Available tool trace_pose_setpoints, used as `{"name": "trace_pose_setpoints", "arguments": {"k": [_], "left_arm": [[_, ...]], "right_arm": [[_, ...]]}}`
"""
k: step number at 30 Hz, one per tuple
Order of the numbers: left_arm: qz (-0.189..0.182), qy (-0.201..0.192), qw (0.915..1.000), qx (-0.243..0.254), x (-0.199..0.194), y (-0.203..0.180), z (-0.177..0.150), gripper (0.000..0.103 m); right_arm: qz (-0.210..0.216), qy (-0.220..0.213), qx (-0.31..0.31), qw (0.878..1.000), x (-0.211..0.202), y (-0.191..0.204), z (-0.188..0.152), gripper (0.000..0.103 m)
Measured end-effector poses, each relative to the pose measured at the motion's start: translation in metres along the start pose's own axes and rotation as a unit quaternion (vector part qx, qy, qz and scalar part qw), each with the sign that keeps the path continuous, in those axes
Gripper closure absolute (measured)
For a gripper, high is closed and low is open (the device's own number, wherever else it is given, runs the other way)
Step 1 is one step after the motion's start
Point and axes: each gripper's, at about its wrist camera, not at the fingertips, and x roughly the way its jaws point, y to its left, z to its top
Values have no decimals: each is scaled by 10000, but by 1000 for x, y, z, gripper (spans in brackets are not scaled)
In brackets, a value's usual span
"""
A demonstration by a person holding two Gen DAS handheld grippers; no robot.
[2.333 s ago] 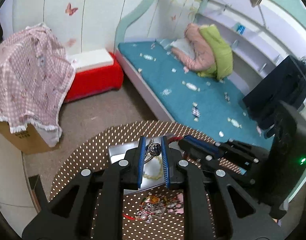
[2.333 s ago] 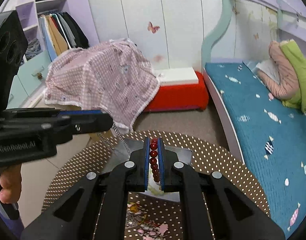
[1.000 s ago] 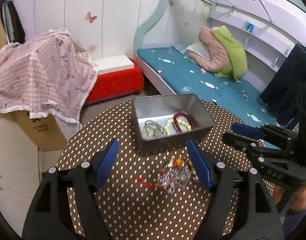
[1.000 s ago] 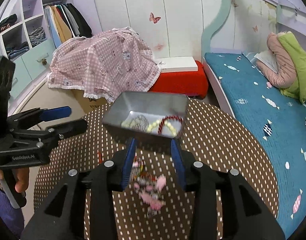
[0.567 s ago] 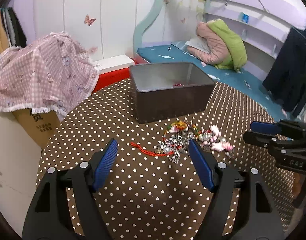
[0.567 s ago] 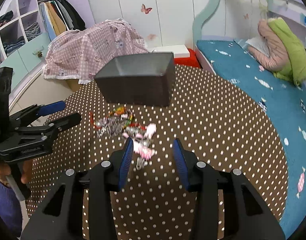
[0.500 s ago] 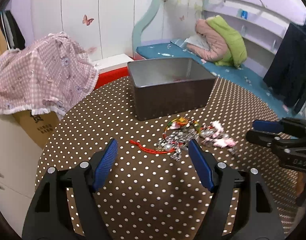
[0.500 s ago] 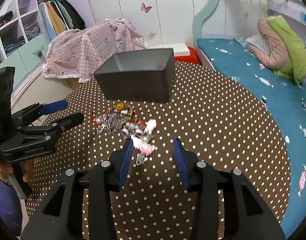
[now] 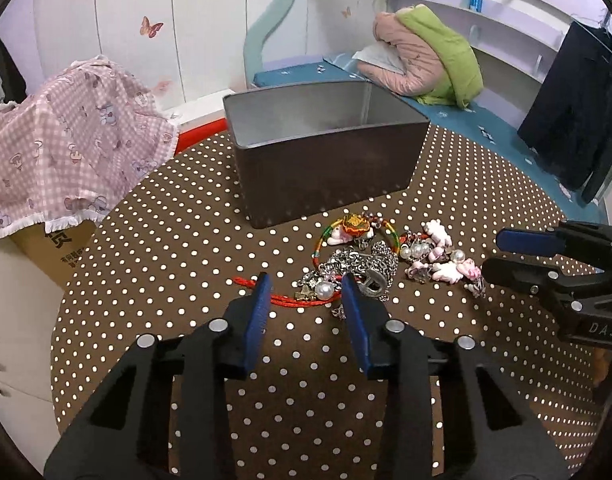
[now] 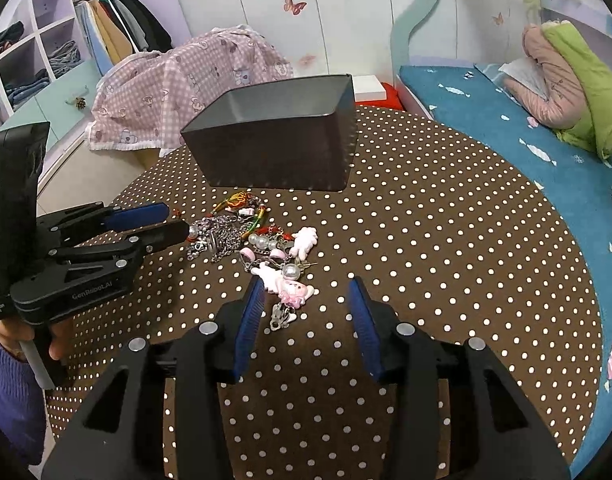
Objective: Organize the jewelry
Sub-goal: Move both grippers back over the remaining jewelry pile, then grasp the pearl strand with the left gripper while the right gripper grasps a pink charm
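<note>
A grey metal box [image 9: 325, 168] [image 10: 278, 152] stands on the brown dotted round table [image 9: 186, 240]. In front of it lies a tangled pile of jewelry [image 9: 369, 260] [image 10: 250, 240]: a silver chain, pearls, a red cord [image 9: 290, 300], a colourful bracelet [image 9: 353, 228] and pink charms [image 10: 290, 286]. My left gripper [image 9: 306, 292] is open, low over the red cord at the pile's left edge. My right gripper [image 10: 306, 304] is open, just in front of the pink charms. Each gripper also shows in the other's view.
A pink checked cloth [image 9: 58, 152] covers a cardboard box left of the table. A blue bed [image 10: 545, 128] with a pink and green jacket lies to the right. A red bench [image 10: 385, 92] stands behind the box.
Both grippers let their bracelets go into the box, opened, and dropped down and back to the pile. In the last half second the left jaws narrowed and moved close to the red cord.
</note>
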Motion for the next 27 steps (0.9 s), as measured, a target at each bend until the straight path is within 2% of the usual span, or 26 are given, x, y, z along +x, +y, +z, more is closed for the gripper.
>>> {"name": "trace_pose_setpoints", "arguments": {"k": [5,16,22,27], "left_arm": [[32,143,9999,23,13,1,-1,74],[-8,122,9995,290,18,-5,-1,85],[41,98,9998,160,14,-5,-4,89],[-42,-71,10000,39,-2,-5,-7,90]], "right_arm": [[13,28,28,10000,4,0,-2,61],[32,51,93,9999,6,-4,-3,61],[46,47,96,9999,6,-4,-5,61],[-5,58,31,10000,2,-2,-11,61]]}}
